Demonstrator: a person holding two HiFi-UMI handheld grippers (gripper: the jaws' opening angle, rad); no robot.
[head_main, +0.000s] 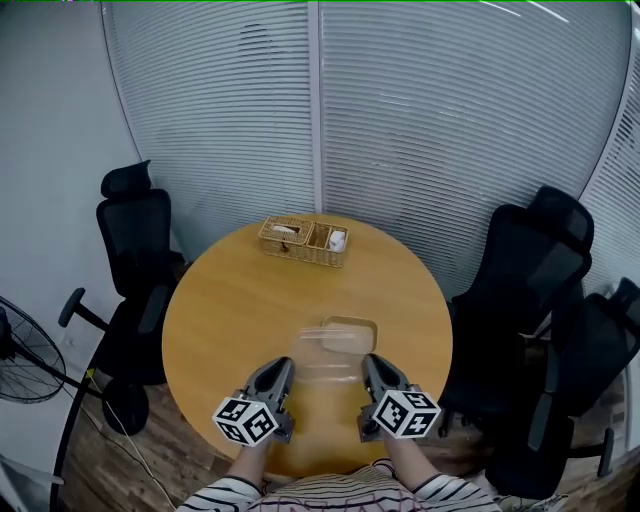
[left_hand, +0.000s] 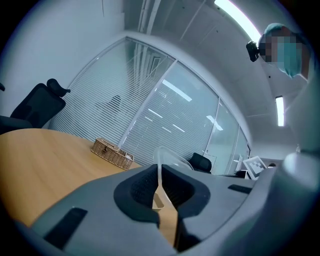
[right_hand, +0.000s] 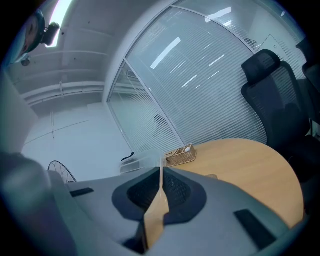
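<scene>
Glass partition walls with slatted white blinds (head_main: 420, 120) enclose a small meeting room, where I note a round, honey-coloured wooden table (head_main: 220, 320) ringed by black high-backed office chairs (head_main: 530, 270). A black floor fan (head_main: 25, 350) stands off to the left.

Finding 1: the clear, thin-walled plastic container (head_main: 340, 338) sits over the near part of the table, between the two grippers. It is blurred from overhead, and I cannot tell whether its base touches the wood.

Finding 2: the left claw (left_hand: 160, 186) is closed on one thin edge of the container, with the wall pinched between the dark ribbed pads (left_hand: 140, 187).

Finding 3: the right claw (right_hand: 161, 186) is likewise closed on the opposite edge.

Finding 4: a rectangular, compartmented woven wicker basket (head_main: 303, 240) stands at the far rim, well apart from the work.

Assessment: a two-sided hold on so flimsy a wall calls for light, matched pressure. Both grippers should be level and move as one, neither pulling apart nor pressing inward, or the plastic is likely to bow or slip free. Twisting either wrist alone would rack the container.
</scene>
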